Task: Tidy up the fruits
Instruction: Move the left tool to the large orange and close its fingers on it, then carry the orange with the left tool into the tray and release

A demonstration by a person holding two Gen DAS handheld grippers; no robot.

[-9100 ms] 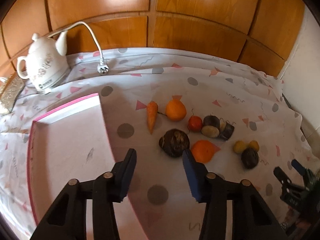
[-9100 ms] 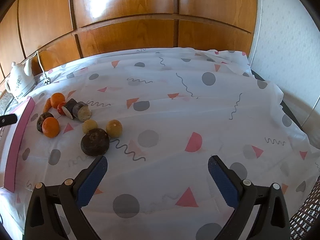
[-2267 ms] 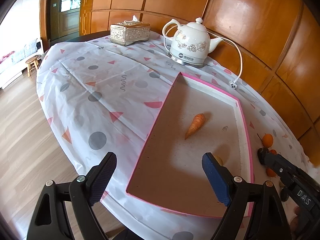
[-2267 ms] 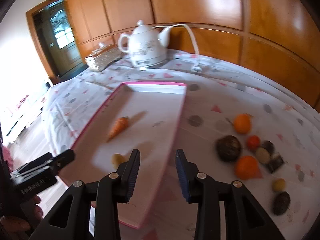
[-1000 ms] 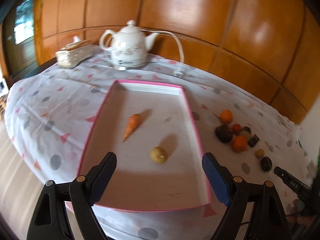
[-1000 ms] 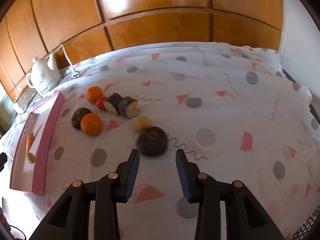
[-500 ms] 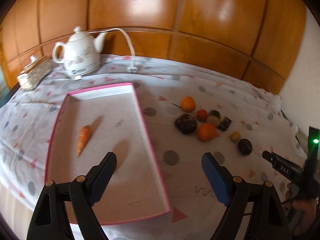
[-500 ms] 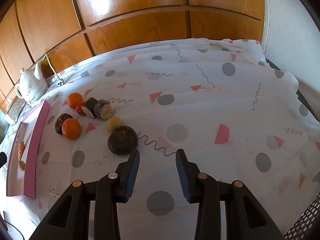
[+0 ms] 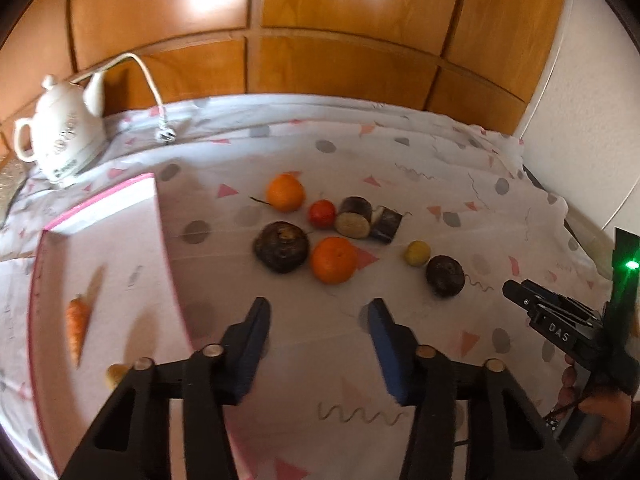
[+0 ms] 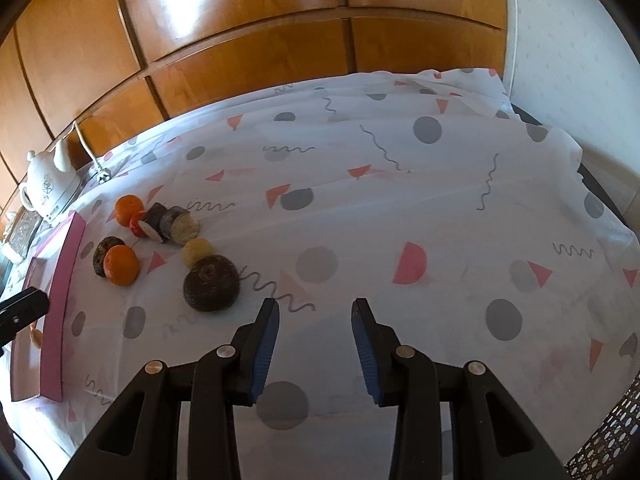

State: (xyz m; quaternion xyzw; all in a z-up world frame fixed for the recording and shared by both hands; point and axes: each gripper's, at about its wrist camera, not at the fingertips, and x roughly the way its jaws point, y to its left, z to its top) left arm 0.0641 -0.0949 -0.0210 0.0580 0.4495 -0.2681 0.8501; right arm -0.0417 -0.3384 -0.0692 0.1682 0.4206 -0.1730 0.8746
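Note:
Loose produce lies on the patterned cloth: a near orange (image 9: 334, 260), a far orange (image 9: 285, 193), a tomato (image 9: 322, 213), a dark round root (image 9: 281, 252), two eggplant pieces (image 9: 354, 218), a small yellow fruit (image 9: 416, 253) and a dark ball (image 9: 445, 275). The pink tray (image 9: 168, 240) at left holds a carrot (image 9: 78, 326) and a yellow fruit (image 9: 116, 374). My left gripper (image 9: 319, 312) hovers just short of the near orange, its jaws closing with nothing between them. My right gripper (image 10: 316, 308) stands narrowly open and empty, right of the dark ball (image 10: 211, 283).
A white kettle (image 9: 60, 144) with its cord stands at the back left by the wood-panelled wall. A hand (image 9: 600, 412) carries the right gripper at the right edge. The cloth drops off at the table's right side (image 10: 608, 200).
The left view has swung right from the tray to the fruit pile, and its jaws have narrowed. The right gripper has drifted slightly, with the same narrow gap.

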